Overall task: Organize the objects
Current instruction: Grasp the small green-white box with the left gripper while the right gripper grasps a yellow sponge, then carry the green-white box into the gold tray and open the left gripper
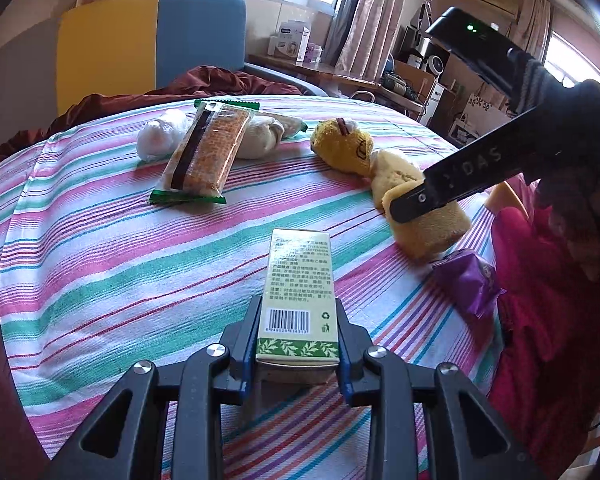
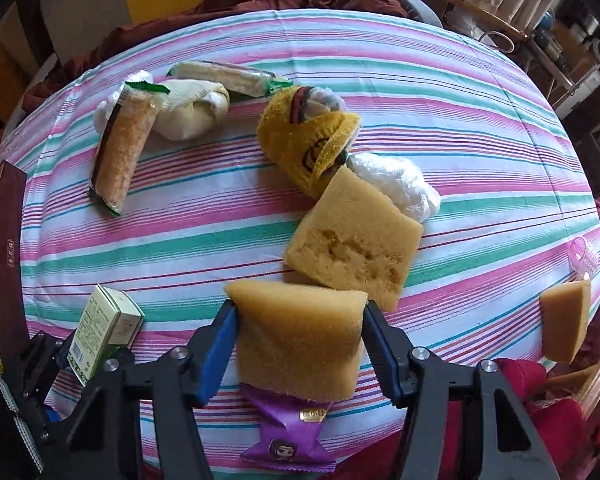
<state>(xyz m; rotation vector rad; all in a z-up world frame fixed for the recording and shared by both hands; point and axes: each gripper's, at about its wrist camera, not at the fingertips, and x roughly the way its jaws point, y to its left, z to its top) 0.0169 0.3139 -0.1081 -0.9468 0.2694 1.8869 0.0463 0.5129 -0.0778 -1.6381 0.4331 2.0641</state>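
The left gripper is clamped on a small green-and-cream box, both fingers flat against its long sides near the barcode end, the box tilted forward above the striped cloth. The right gripper has a yellow sponge block between its fingers; both pads meet the sponge's edges and the left edge looks slightly pinched, so the grip is judged made, if lightly. No earlier picture is available to judge jaw motion. This block lies partly over a purple snack packet and touches a second, larger sponge behind it. A yellow knitted toy and a white plastic bag sit just beyond; a wrapped biscuit pack and a cream cloth bundle lie well apart to the far left. Recommendation for the step in hand: firm the squeeze before lifting, since sponge yields and can slip; raise it straight up so neither the packet beneath nor the neighbouring sponge is dragged along; keep the box-carrying hand clear of the lift path.
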